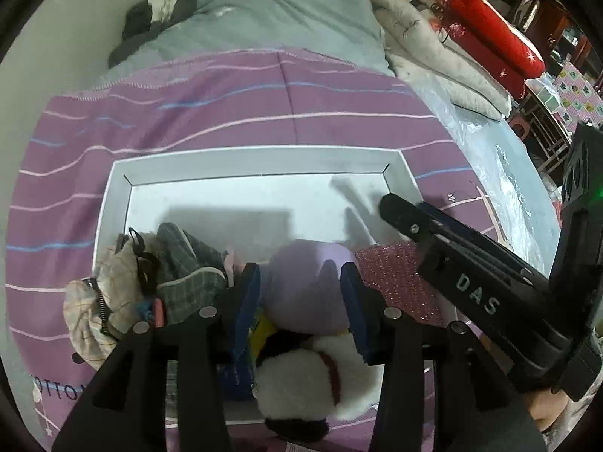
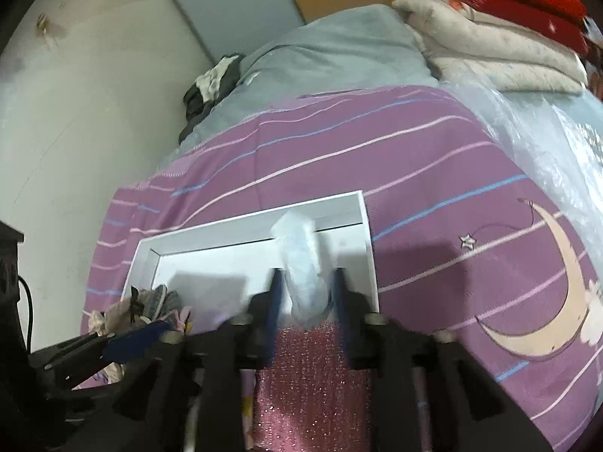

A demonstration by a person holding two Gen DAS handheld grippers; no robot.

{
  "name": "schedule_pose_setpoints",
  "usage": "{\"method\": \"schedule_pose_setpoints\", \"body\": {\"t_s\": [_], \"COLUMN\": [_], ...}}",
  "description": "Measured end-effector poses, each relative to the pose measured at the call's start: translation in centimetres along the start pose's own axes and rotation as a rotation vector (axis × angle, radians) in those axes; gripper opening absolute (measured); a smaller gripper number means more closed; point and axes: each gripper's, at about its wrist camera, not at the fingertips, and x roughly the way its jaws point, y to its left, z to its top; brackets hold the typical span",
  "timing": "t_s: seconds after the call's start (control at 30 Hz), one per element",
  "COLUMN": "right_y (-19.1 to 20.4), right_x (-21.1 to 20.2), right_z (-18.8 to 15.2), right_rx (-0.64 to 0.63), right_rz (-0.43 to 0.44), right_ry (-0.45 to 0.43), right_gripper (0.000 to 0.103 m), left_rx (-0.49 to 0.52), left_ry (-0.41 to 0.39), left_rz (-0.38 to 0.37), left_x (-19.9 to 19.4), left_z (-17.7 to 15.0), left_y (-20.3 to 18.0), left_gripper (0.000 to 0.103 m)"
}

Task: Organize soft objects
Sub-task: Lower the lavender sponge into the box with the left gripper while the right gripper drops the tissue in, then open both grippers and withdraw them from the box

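A shallow white box (image 1: 264, 158) lies on the purple striped bedspread (image 1: 226, 113). Its near end holds a beige zipped pouch (image 1: 109, 301), a grey checked cloth (image 1: 192, 267), a lilac plush ball (image 1: 305, 286), a white plush with a red collar (image 1: 309, 380) and a pink glittery pad (image 1: 395, 282). My left gripper (image 1: 301, 297) stands open, its blue pads either side of the lilac ball. My right gripper (image 2: 307, 297) is open above the pink pad (image 2: 312, 376), with a clear crumpled plastic bag (image 2: 301, 263) standing between its fingers. It also reaches in from the right in the left wrist view.
A grey blanket (image 1: 286, 22) and a dark-and-white garment (image 1: 162, 11) lie at the bed's far end. Folded white and red quilts (image 1: 471, 49) are stacked at the far right. Clear plastic sheeting (image 1: 501, 173) covers the bed's right side. A pale wall (image 2: 94, 94) bounds the left.
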Motion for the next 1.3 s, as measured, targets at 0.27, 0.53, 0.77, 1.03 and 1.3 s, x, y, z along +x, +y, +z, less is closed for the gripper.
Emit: {"method": "schedule_pose_setpoints", "body": {"t_s": [0.27, 0.53, 0.77, 1.03, 1.3], "right_y": [0.7, 1.2, 1.6, 2.5, 2.9], "right_x": [-2.2, -4.2, -7.2, -10.3, -14.4], "right_z": [-0.3, -1.2, -2.3, -3.7, -6.5], "right_rx": [-0.034, -0.071, -0.117, -0.176, -0.205], "right_rz": [0.000, -0.010, -0.037, -0.048, -0.086], "right_ry": [-0.043, -0.021, -0.041, -0.043, -0.099], "right_gripper": [0.063, 0.065, 0.071, 0.073, 0.076], "left_rx": [0.015, 0.051, 0.057, 0.013, 0.009], "left_ry": [-0.042, -0.087, -0.146, -0.183, -0.168], "left_rz": [0.028, 0.090, 0.088, 0.157, 0.096], "left_x": [-1.0, -2.5, -4.5, -7.1, -9.7], "left_z": [-0.5, -1.5, -3.0, -5.1, -7.5], "left_y": [-0.1, -0.7, -1.4, -0.9, -0.7], "left_gripper": [0.046, 0.046, 0.046, 0.046, 0.046]}}
